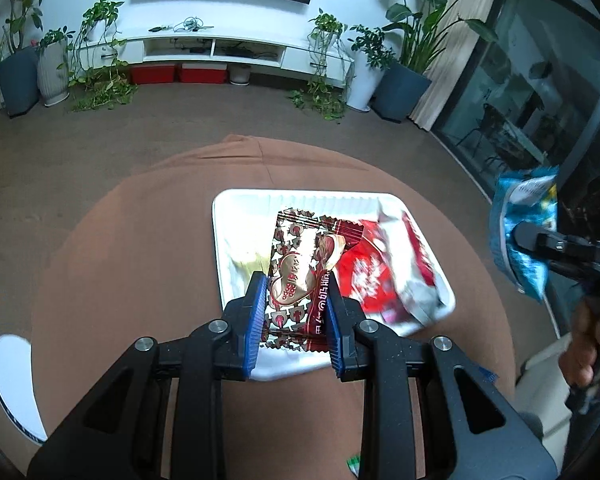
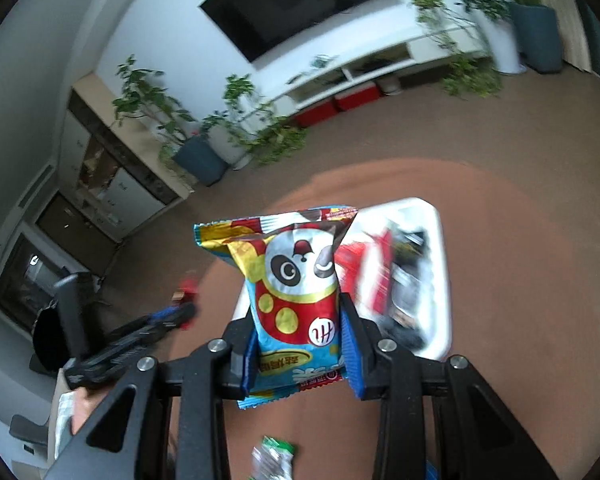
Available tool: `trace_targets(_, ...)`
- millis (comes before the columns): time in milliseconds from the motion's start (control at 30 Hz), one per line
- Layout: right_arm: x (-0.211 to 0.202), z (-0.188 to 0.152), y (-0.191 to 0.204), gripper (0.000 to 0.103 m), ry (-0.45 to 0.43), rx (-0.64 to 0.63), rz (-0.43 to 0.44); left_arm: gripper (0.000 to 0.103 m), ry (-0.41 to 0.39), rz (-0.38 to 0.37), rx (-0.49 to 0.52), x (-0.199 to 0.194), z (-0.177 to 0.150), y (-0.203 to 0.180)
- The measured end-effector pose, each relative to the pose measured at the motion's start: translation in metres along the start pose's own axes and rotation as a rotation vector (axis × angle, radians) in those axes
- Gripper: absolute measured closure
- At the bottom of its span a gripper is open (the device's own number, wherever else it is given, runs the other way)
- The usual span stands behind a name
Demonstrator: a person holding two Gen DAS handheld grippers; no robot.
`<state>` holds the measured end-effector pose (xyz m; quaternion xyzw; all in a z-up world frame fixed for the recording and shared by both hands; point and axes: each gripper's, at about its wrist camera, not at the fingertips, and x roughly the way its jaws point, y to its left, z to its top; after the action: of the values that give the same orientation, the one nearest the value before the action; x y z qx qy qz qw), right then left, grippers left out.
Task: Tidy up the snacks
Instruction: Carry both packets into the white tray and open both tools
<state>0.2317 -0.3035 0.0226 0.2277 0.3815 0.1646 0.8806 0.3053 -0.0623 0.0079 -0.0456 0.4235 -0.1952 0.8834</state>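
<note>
My left gripper [image 1: 296,284] is shut on a maroon snack packet [image 1: 296,248] with a heart pattern, held above the near edge of a white tray [image 1: 300,196]. Red packets [image 1: 364,272] and a silver-white one [image 1: 412,264] lie in the tray. My right gripper [image 2: 300,316] is shut on a blue packet [image 2: 296,272] with a panda picture, lifted off the table to the left of the tray [image 2: 440,240]. The left wrist view shows that gripper [image 1: 520,236] and the blue packet [image 1: 520,200] at the far right. The left gripper [image 2: 188,312] appears blurred in the right wrist view.
A round table under a brown cloth [image 1: 140,260] carries the tray. A small green packet [image 2: 274,456] lies on the cloth near me. A person's hand [image 1: 588,344] shows at the right. Beyond the table are brown floor, potted plants and a white TV cabinet [image 1: 220,46].
</note>
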Motion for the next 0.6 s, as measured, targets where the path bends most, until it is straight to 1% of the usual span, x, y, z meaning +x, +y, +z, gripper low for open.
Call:
trace_targets(67,0.016,0.008,0.009,0.066,0.016,-0.014,0.0,0.078,0.013,0.009,0.005,0.014,0.008,0.001)
trace_targets(167,0.048,0.016,0.014,0.066,0.067,-0.011,-0.004,0.078,0.041,0.026,0.021,0.041,0.016,0.002)
trace_targets(300,0.092,0.018,0.007,0.066,0.14,0.007,-0.038,0.078,0.067,0.037,0.025,0.07,0.02,0.008)
trace_targets(400,0.116,0.015,0.001,0.066,0.182,0.012,-0.061,0.078,0.087,0.054,0.029,0.092,0.018,0.011)
trace_targets(500,0.131,0.012,-0.001,0.066,0.21,0.01,-0.078,0.078,0.093,0.056,0.024,0.111,0.017,0.011)
trace_targets(600,0.145,0.01,-0.002,0.066,0.231,0.008,-0.089,0.078,0.098,0.05,0.032,0.121,0.014,0.01)
